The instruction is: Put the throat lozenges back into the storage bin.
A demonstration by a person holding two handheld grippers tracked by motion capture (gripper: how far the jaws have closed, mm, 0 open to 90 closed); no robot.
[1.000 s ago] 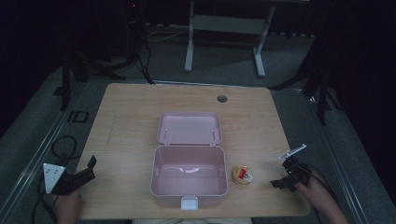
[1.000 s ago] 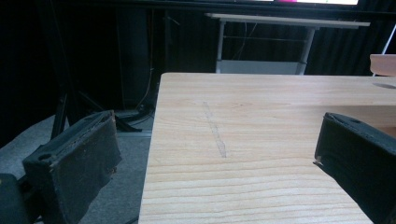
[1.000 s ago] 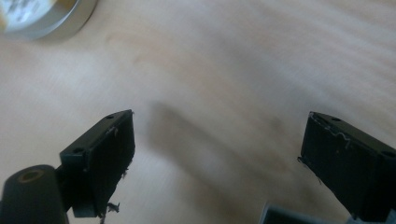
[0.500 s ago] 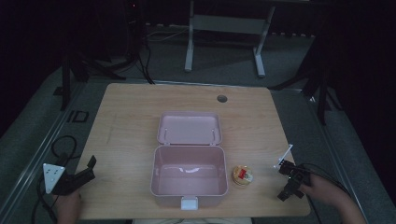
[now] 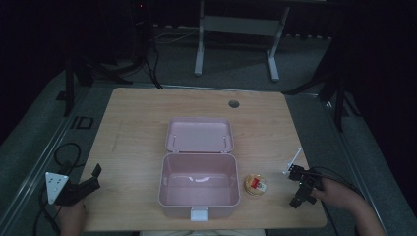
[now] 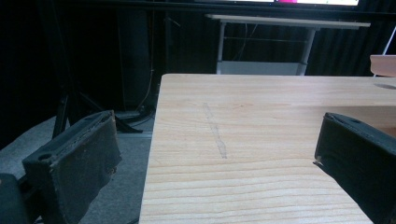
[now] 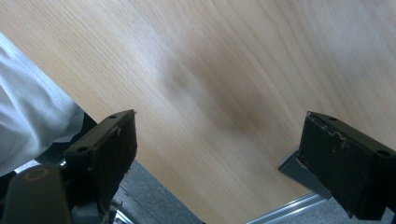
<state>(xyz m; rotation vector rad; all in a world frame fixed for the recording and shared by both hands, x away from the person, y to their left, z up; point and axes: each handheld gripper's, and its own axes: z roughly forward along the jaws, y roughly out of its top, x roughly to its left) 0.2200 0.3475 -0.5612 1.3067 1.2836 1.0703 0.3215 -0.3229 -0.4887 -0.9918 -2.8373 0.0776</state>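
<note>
- Pink box (image 5: 199,189): pale pink plastic, rectangular with rounded corners, sits at the near middle of the wooden worktop (image 5: 133,132). Interior looks bare apart from a glare streak on the floor.
- Lid (image 5: 199,134) swung fully back, lying flat on the worktop behind the box, inner face up. Pale latch tab (image 5: 199,214) at the centre of the front wall.
- Small round container (image 5: 255,185): yellowish rim, red and white contents showing from above; just beside the box's right wall, not clearly touching.
- Left claw (image 5: 93,178): at the near left corner of the worktop, well apart from the box; jaws spread wide, nothing between them.
- Right claw (image 5: 297,195): near the right front edge, right of the round container; jaws wide apart over bare wood, holding nothing.
- Round cable hole (image 5: 234,104) near the far edge.
</note>
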